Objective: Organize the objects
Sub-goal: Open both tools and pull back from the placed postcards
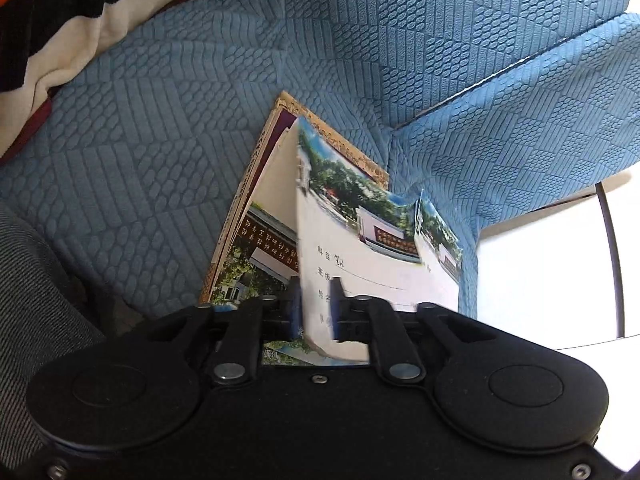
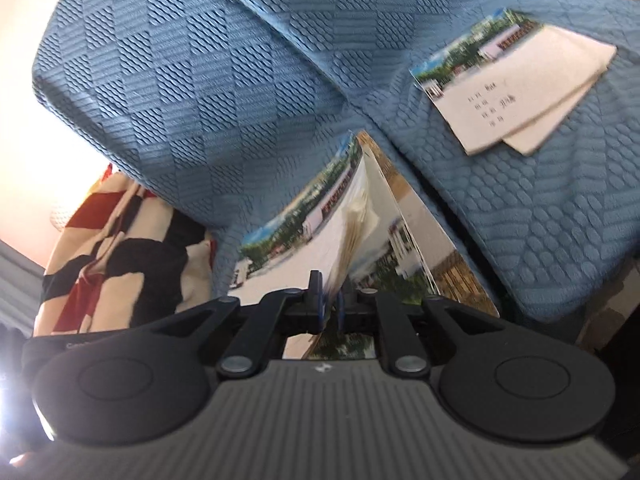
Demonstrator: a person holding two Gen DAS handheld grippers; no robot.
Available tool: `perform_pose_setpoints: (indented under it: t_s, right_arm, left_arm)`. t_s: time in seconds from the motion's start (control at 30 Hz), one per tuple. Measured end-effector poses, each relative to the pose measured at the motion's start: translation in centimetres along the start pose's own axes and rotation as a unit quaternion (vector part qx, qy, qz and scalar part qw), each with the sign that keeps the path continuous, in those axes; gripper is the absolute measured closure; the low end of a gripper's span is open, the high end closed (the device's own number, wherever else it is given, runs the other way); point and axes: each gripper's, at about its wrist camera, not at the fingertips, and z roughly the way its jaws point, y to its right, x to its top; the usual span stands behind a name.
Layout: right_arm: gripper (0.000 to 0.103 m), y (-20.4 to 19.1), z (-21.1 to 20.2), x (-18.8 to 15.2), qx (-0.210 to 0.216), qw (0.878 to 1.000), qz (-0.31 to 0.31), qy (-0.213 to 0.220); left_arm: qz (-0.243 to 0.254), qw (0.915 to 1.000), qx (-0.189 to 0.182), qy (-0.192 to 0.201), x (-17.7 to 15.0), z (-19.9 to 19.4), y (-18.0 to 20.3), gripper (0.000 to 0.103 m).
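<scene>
A thin notebook [image 1: 360, 248] with a white cover and a school photo along its top stands tilted over a stack of books [image 1: 256, 240] on the blue sofa seat. In the left wrist view the left gripper [image 1: 317, 282] has this notebook's lower edge between its fingers, which stand slightly apart and do not clamp it. In the right wrist view the same notebook [image 2: 304, 232] appears edge-on. The right gripper [image 2: 329, 288] straddles that edge, with small gaps beside its blue pads. A book [image 2: 444, 276] lies beneath. Two more notebooks [image 2: 512, 80] lie overlapped on the cushion.
The blue quilted sofa [image 1: 160, 140] fills both views, its backrest [image 2: 180, 80] rising behind. A black, cream and orange blanket [image 1: 60, 20] lies at one end and shows as checked fabric [image 2: 120, 240]. A white table [image 1: 540, 260] borders the seat. Grey fabric [image 1: 24, 280] is at the left.
</scene>
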Motion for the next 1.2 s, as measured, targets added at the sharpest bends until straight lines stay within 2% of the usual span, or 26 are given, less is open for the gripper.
perform_pose_setpoints:
  t_s: [0.03, 0.07, 0.1, 0.13, 0.17, 0.2, 0.3, 0.4, 0.57, 0.67, 0.73, 0.87, 1.03, 1.2]
  right_arm:
    - [0.066, 0.1, 0.0, 0.0, 0.002, 1.000, 0.004, -0.010]
    - [0.057, 0.2, -0.1, 0.0, 0.010, 1.000, 0.009, -0.018]
    - [0.040, 0.4, -0.3, -0.1, 0.020, 0.999, 0.016, -0.024]
    - [0.028, 0.6, -0.7, -0.2, 0.029, 0.999, 0.024, -0.030]
    - [0.025, 0.8, -1.1, -0.3, 0.039, 0.998, 0.029, -0.036]
    - [0.024, 1.1, -1.4, -0.4, 0.044, 0.998, 0.032, -0.043]
    - [0.024, 2.0, -2.6, -0.5, 0.037, 0.997, 0.028, -0.065]
    - [0.023, 2.6, -3.8, -0.2, 0.022, 0.999, -0.004, -0.049]
    - [0.024, 2.2, -3.6, 1.1, -0.009, 0.995, -0.103, -0.006]
    - [0.029, 1.5, -2.1, 1.7, -0.030, 0.984, -0.177, 0.006]
    - [0.033, 1.3, -0.7, 2.0, -0.048, 0.977, -0.206, 0.001]
    - [0.039, 1.3, 1.5, 2.4, -0.051, 0.973, -0.225, -0.014]
    - [0.054, 1.4, 2.7, 1.8, -0.057, 0.972, -0.225, -0.040]
    - [0.065, 1.3, 2.0, 0.5, -0.045, 0.970, -0.233, -0.042]
  left_arm:
    - [0.002, 1.0000, -0.002, 0.002, -0.1, -0.2, 0.2, 0.082]
    - [0.004, 1.0000, -0.005, 0.005, -0.2, -0.3, 0.2, 0.081]
    - [0.009, 0.9999, -0.001, 0.009, -0.4, -0.4, 0.4, 0.077]
    - [0.015, 0.9998, 0.007, 0.015, -0.5, -0.6, 0.6, 0.070]
    - [0.021, 0.9994, 0.014, 0.022, -0.6, -0.8, 0.7, 0.068]
    - [0.027, 0.9990, 0.021, 0.028, -0.8, -1.2, 0.9, 0.061]
    - [0.036, 0.9978, 0.033, 0.044, -1.1, -1.9, 1.1, 0.032]
    - [0.060, 0.9951, 0.049, 0.061, -1.3, -1.9, 1.3, 0.028]
    - [0.086, 0.9915, 0.073, 0.065, -1.4, -0.5, 1.6, 0.027]
    - [0.096, 0.9890, 0.090, 0.068, -1.4, 0.5, 1.5, 0.025]
    - [0.098, 0.9896, 0.086, 0.062, -1.1, 1.1, 1.3, 0.024]
    - [0.116, 0.9861, 0.105, 0.057, -1.1, 2.4, 1.0, 0.025]
    - [0.126, 0.9872, 0.084, 0.052, -1.7, 2.7, 0.9, 0.038]
    - [0.133, 0.9856, 0.089, 0.054, -2.3, 2.9, 1.2, 0.039]
